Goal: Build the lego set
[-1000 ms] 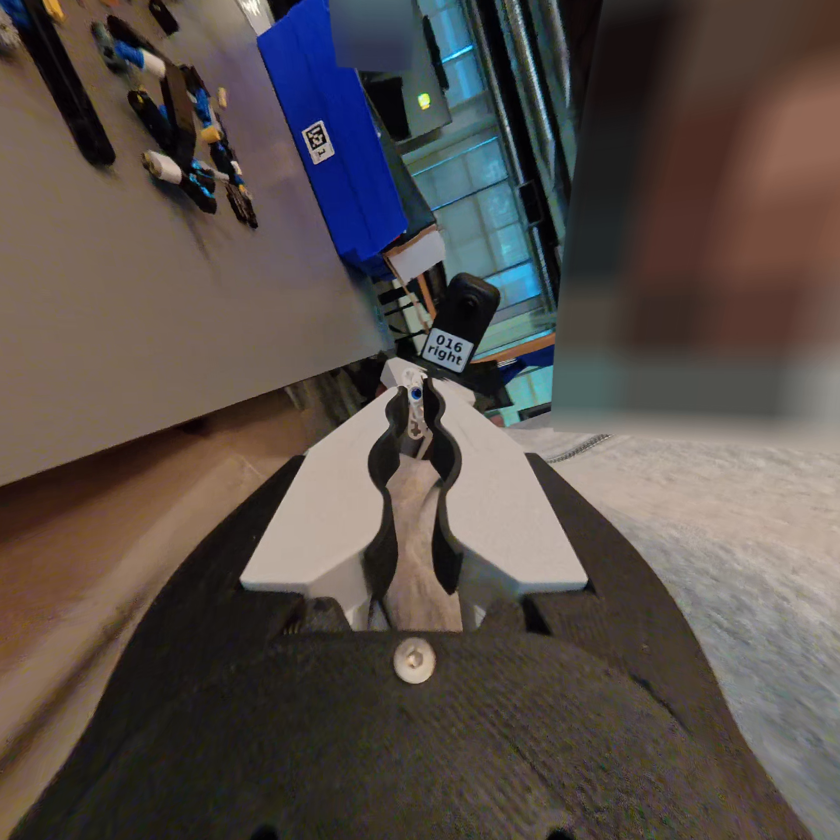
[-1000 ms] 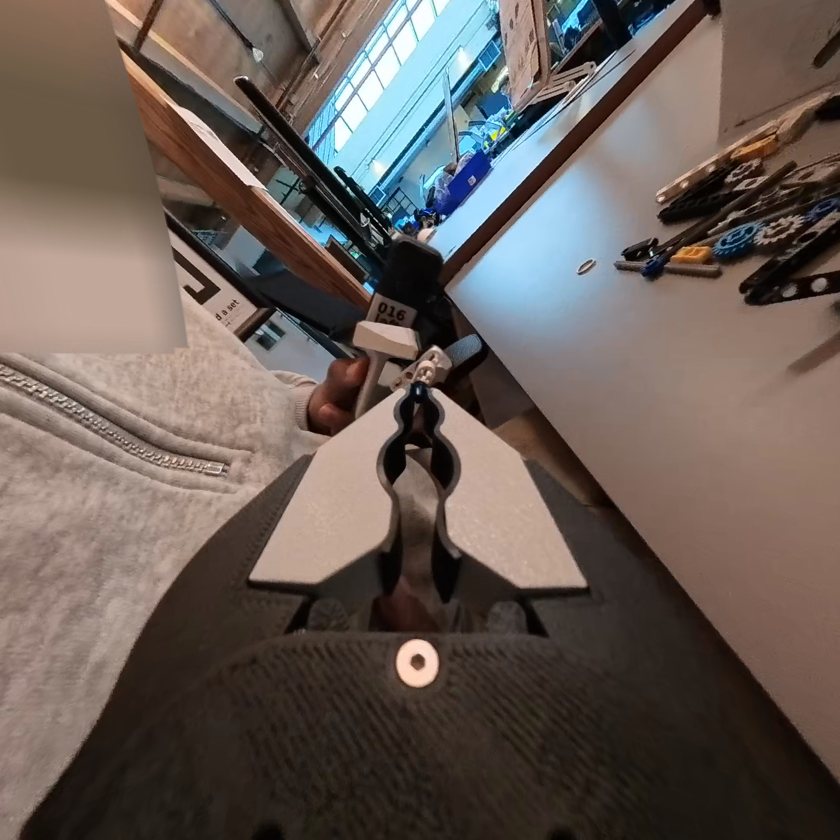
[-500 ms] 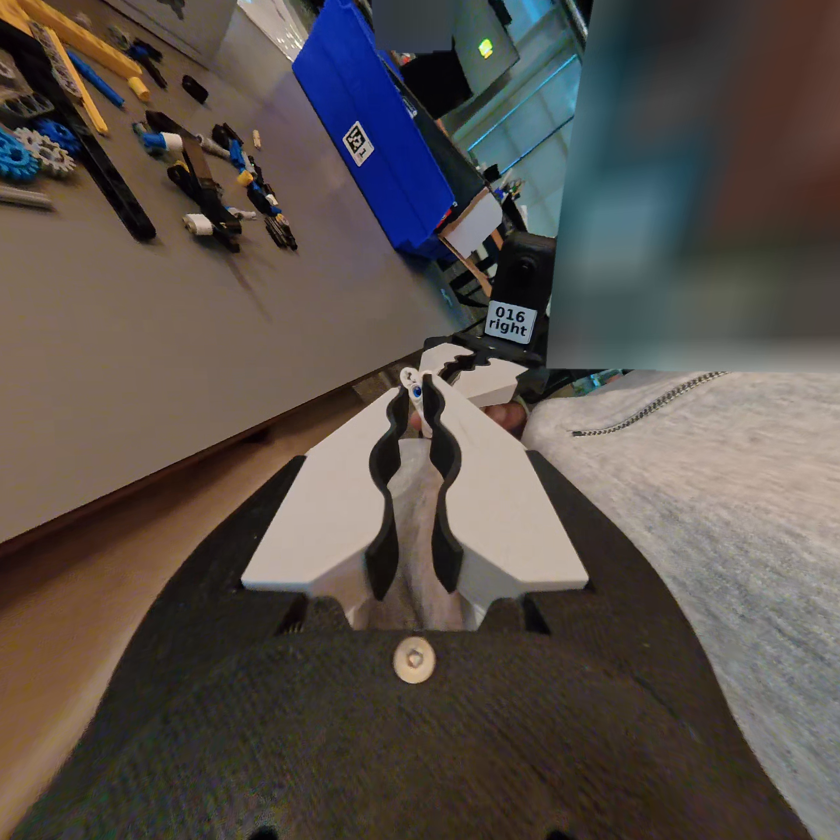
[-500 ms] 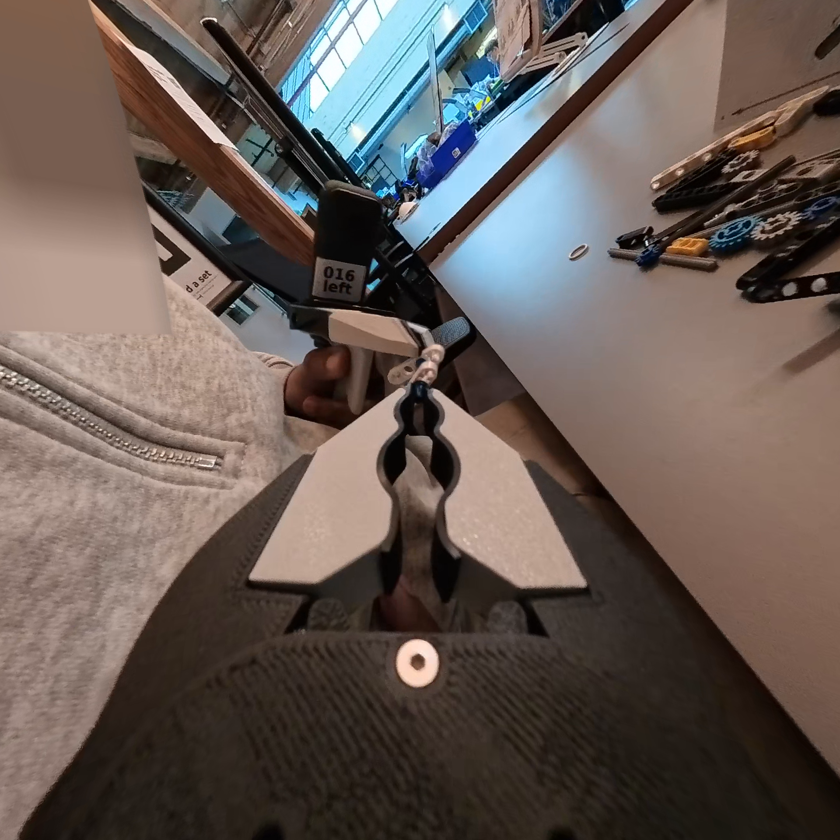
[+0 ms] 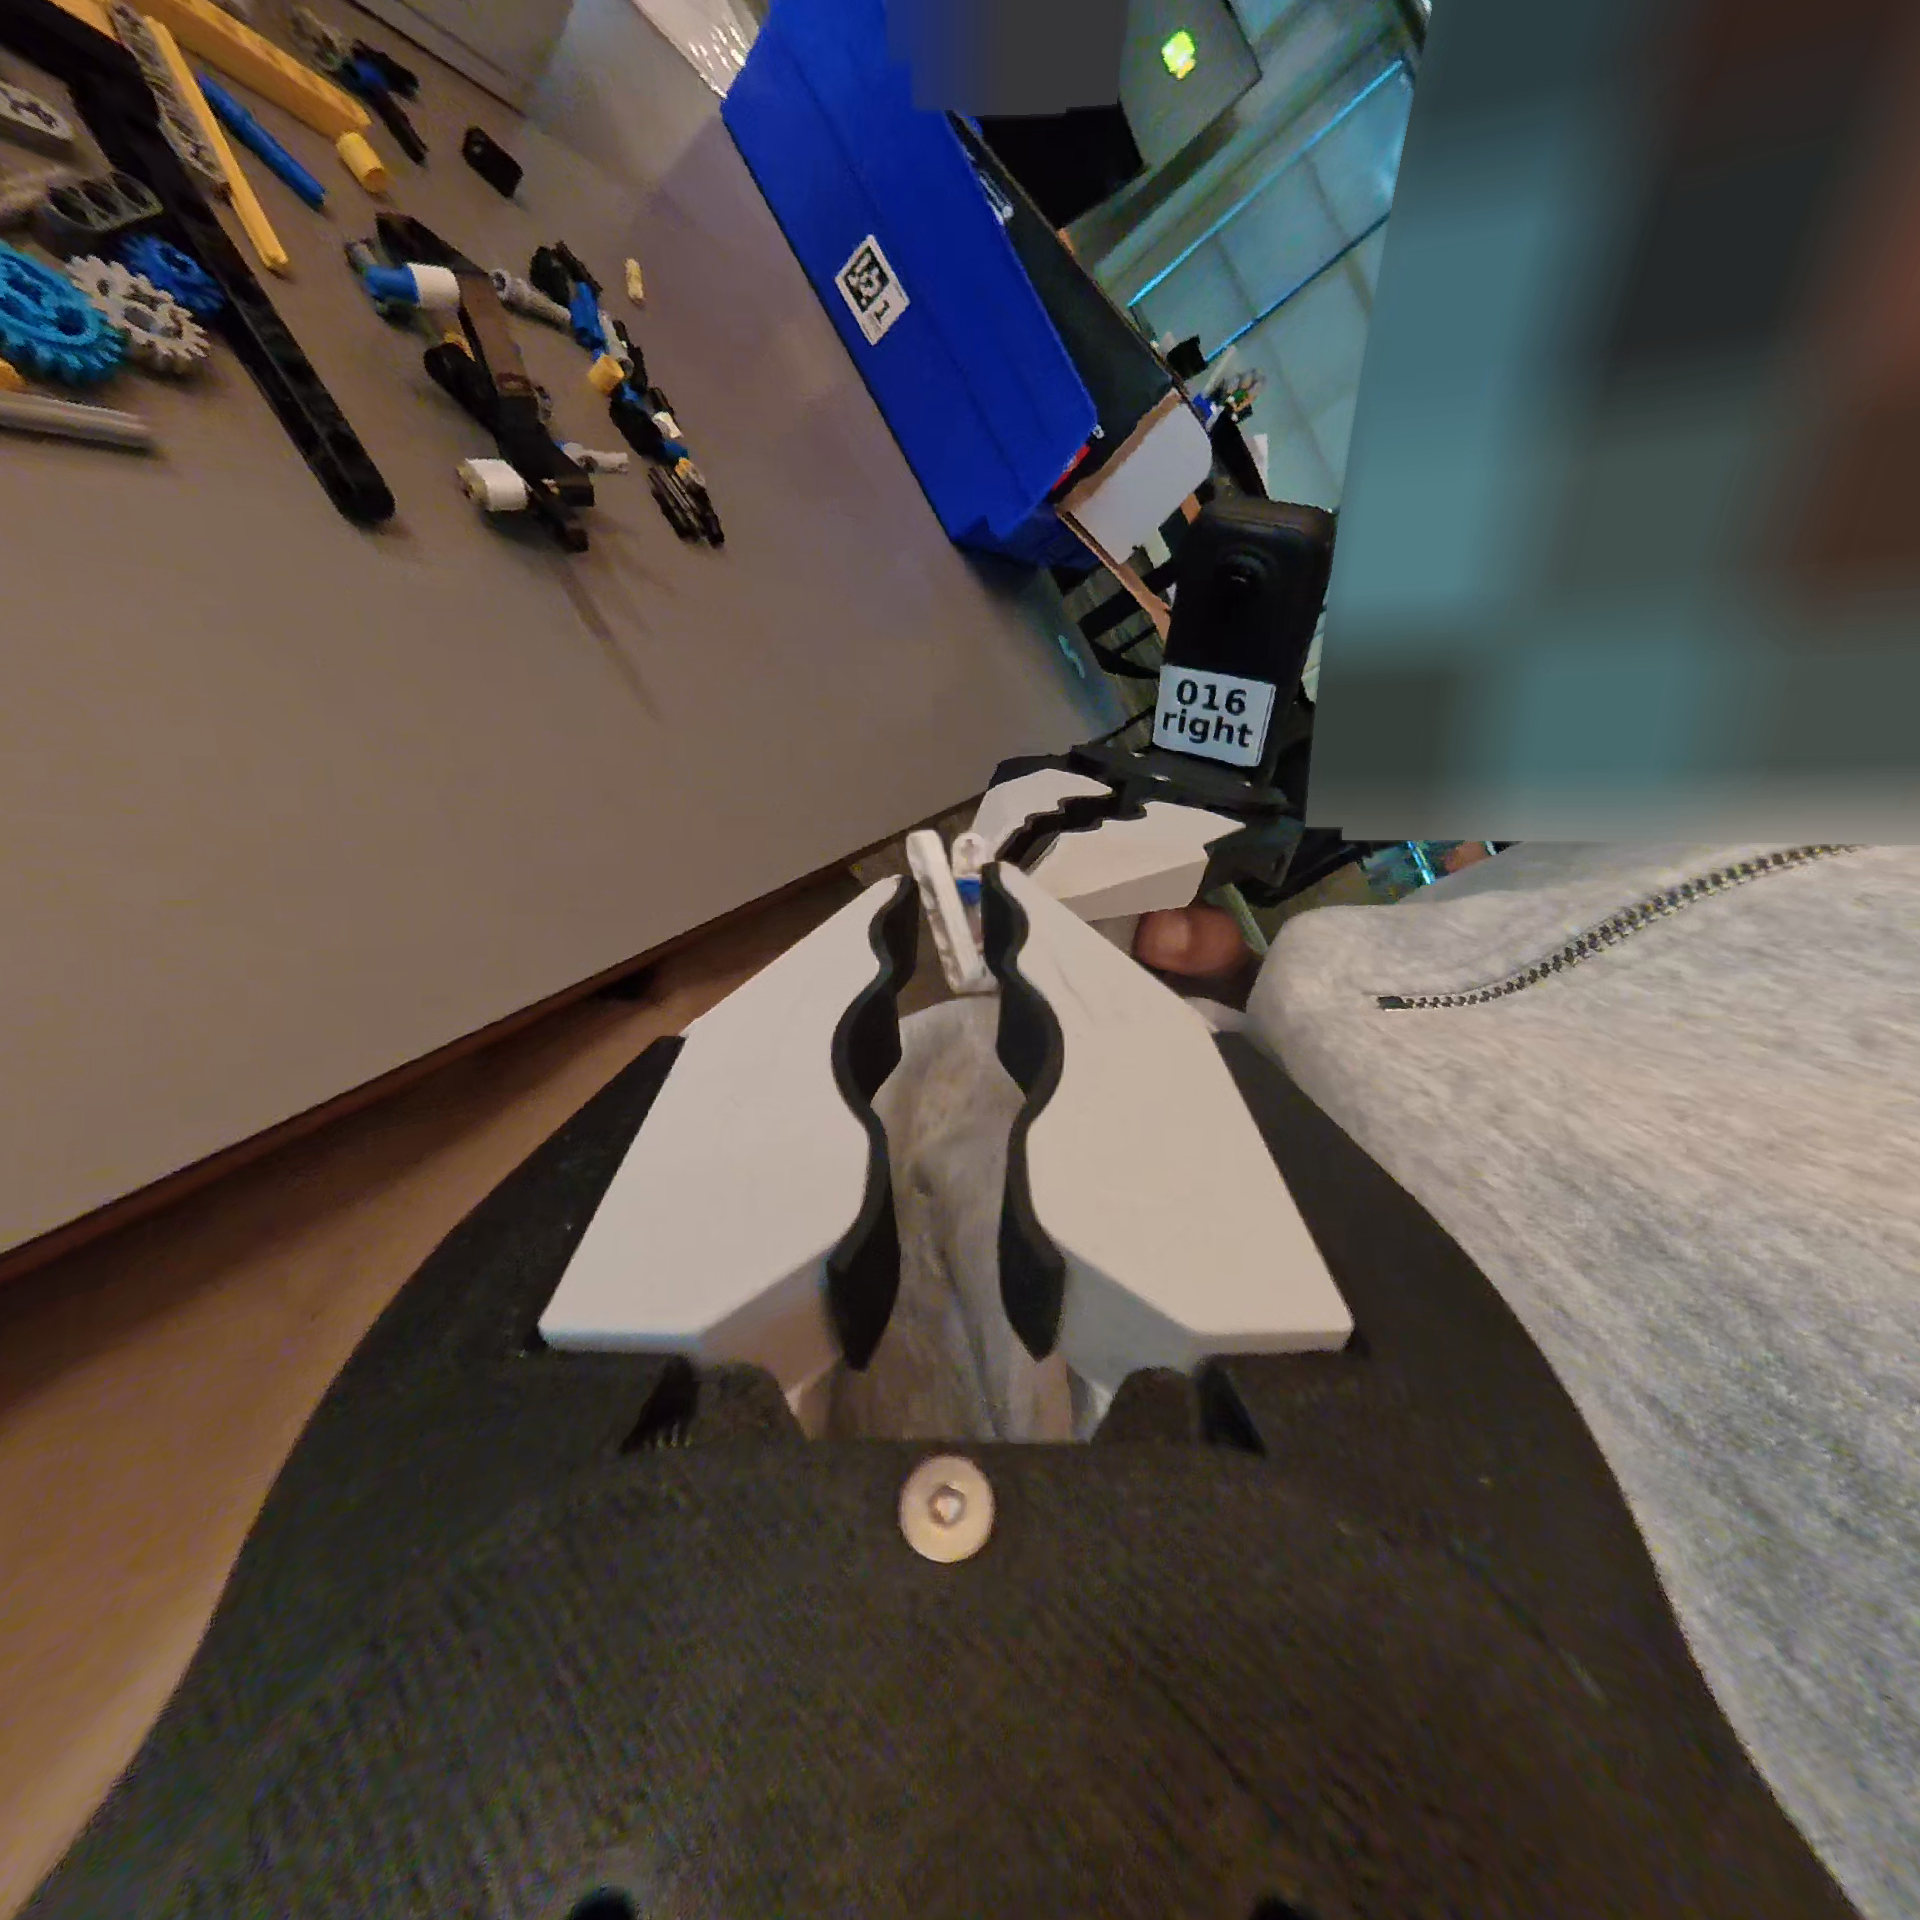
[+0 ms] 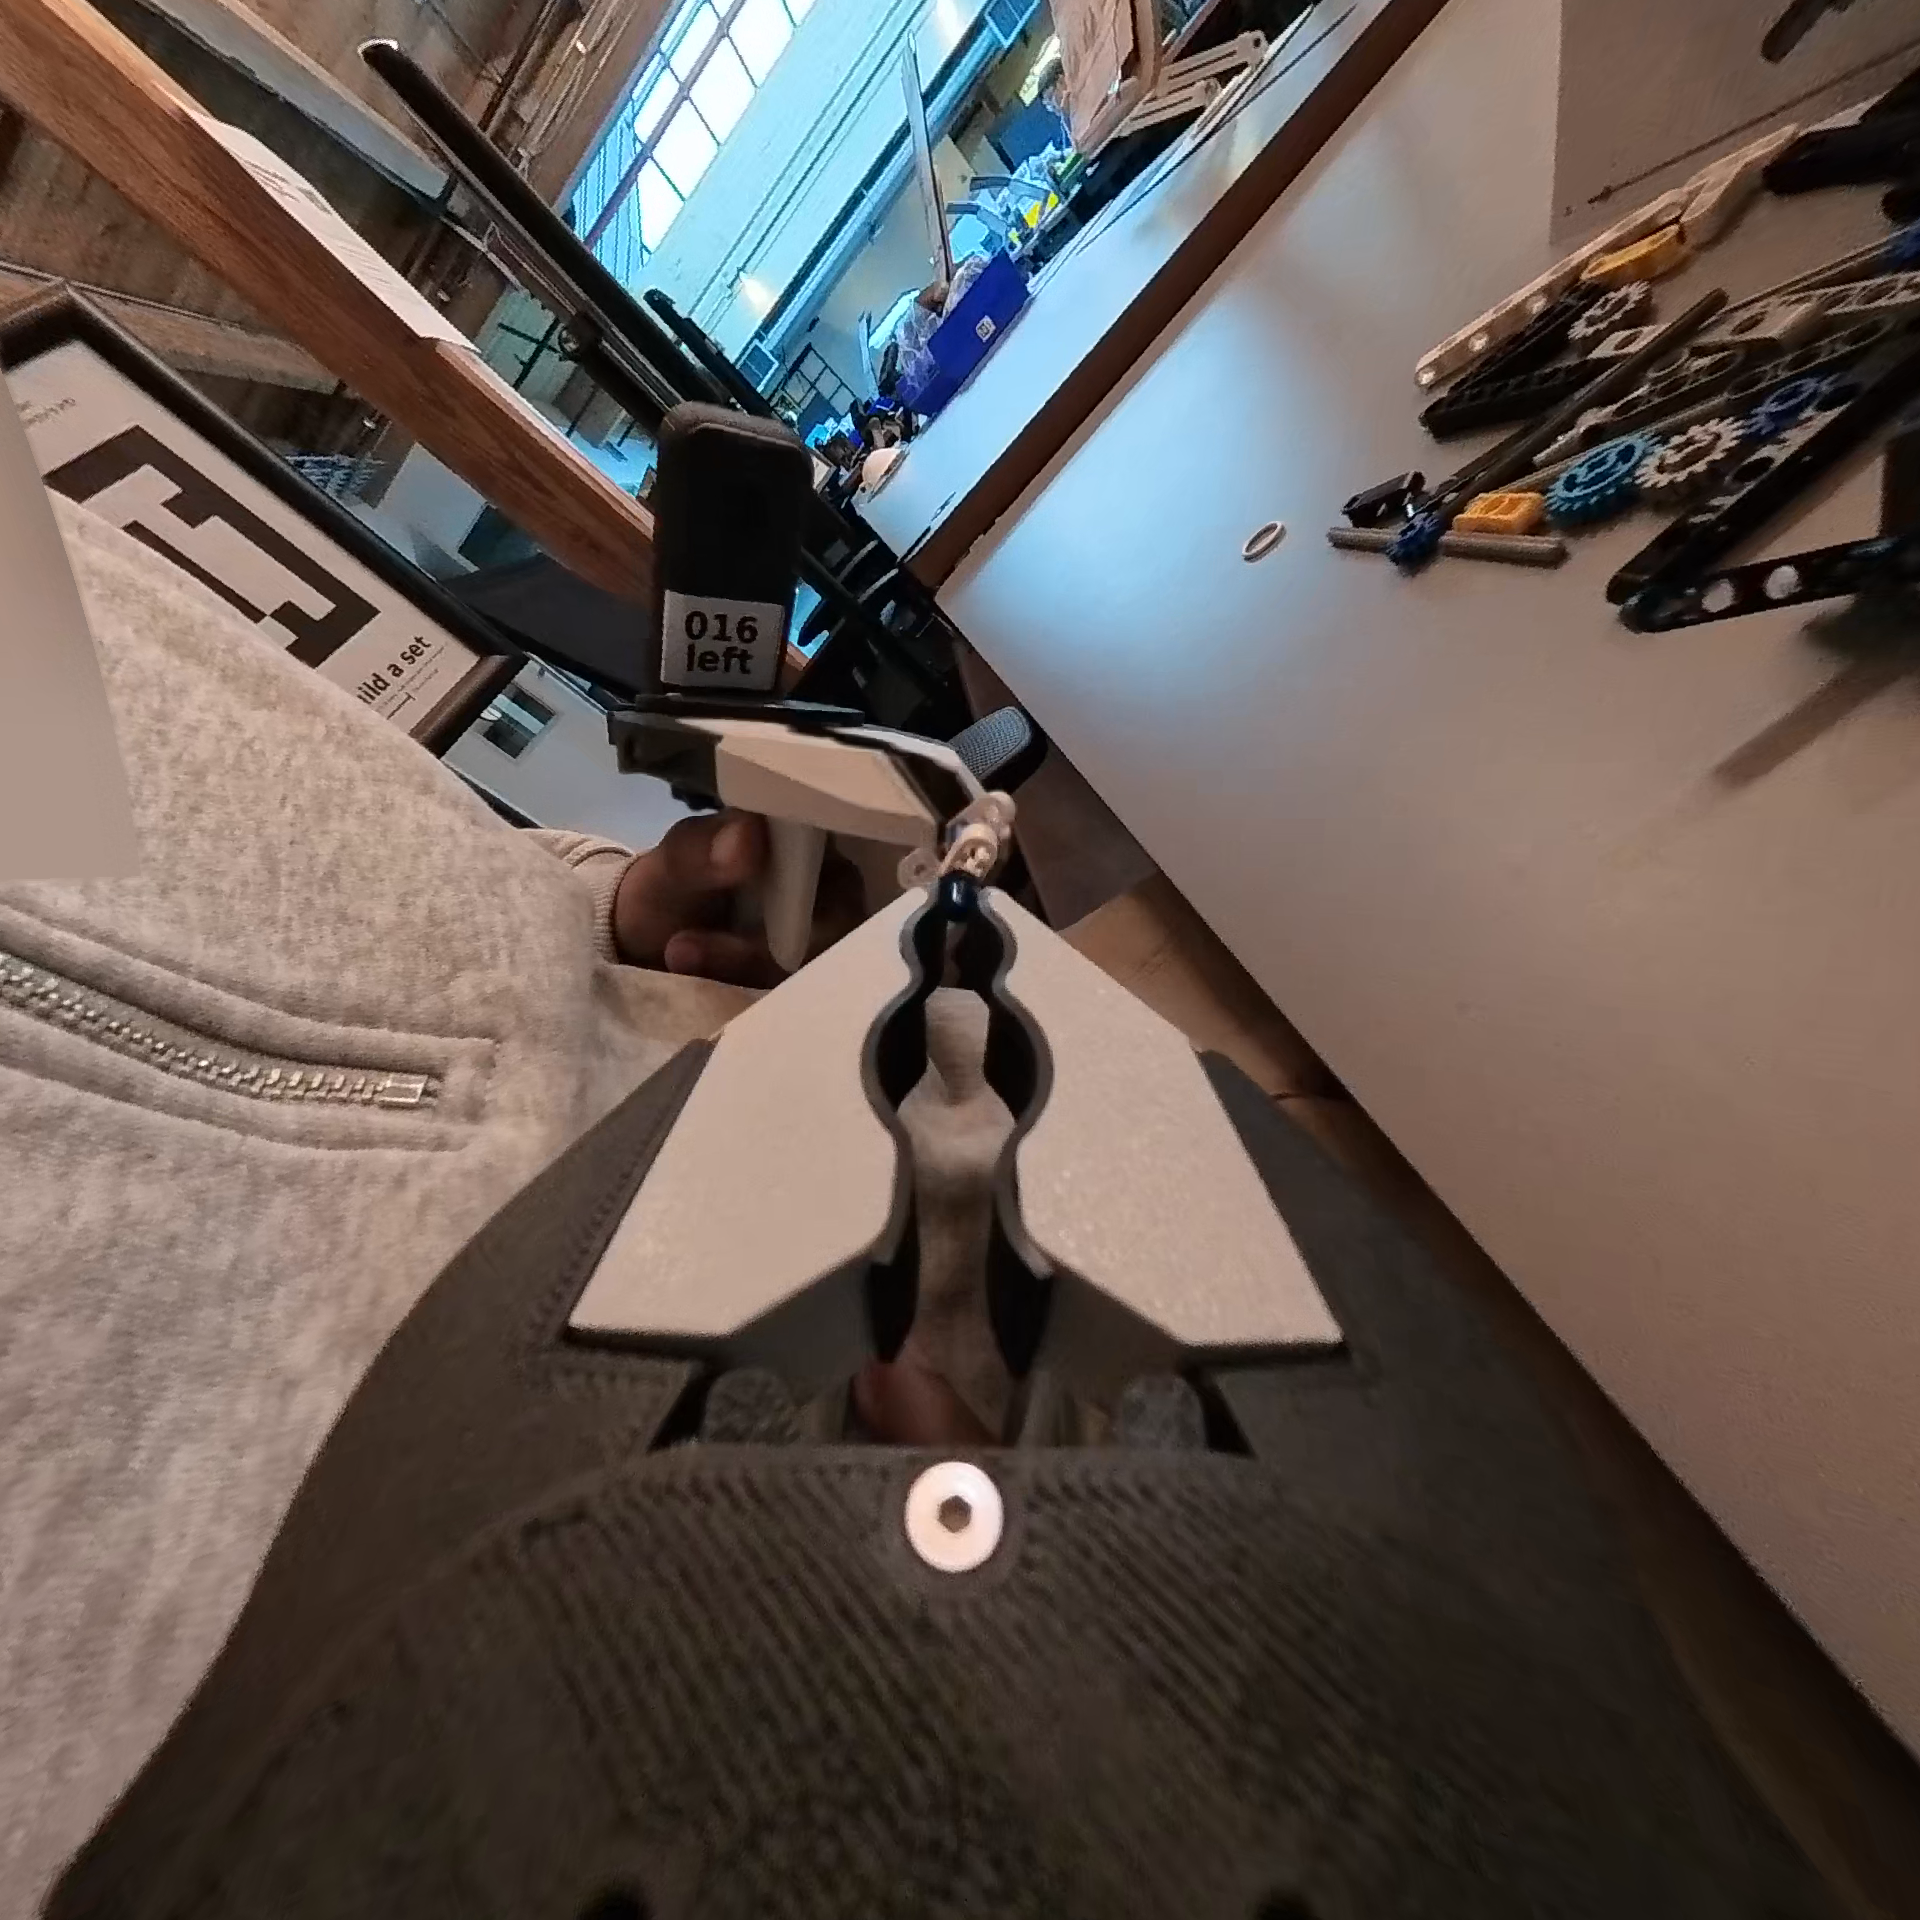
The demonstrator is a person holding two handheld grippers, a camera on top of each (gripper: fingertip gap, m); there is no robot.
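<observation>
My left gripper (image 5: 945, 894) is shut on a small white lego beam (image 5: 948, 925) that stands up between its tips. My right gripper (image 6: 956, 904) is shut on a small blue pin (image 6: 953, 896). Both are held in the air off the table's front edge, tip to tip. In the left wrist view the right gripper (image 5: 997, 847) comes in from the right and meets the beam. In the right wrist view the left gripper (image 6: 940, 821) holds the white beam (image 6: 961, 847) just above the blue pin. Whether the pin sits in the beam's hole is hidden.
Loose lego parts lie on the grey table (image 5: 364, 675): black beams (image 5: 270, 343), blue and grey gears (image 6: 1652, 462), yellow beams (image 5: 249, 73), a grey axle (image 6: 1455, 542). A blue bin (image 5: 935, 291) stands at the table's far end. A person's grey zip sweater (image 6: 260, 987) is close behind both grippers. My two grippers' fingertips are within a few centimetres of each other. The grey axle (image 6: 1455, 542) is about equally far from each gripper, around 15 cm.
Both grippers have swung round and drawn apart a little in angle, staying tip to tip. The white beam and blue pin remain held. More of the table's parts have come into view.
</observation>
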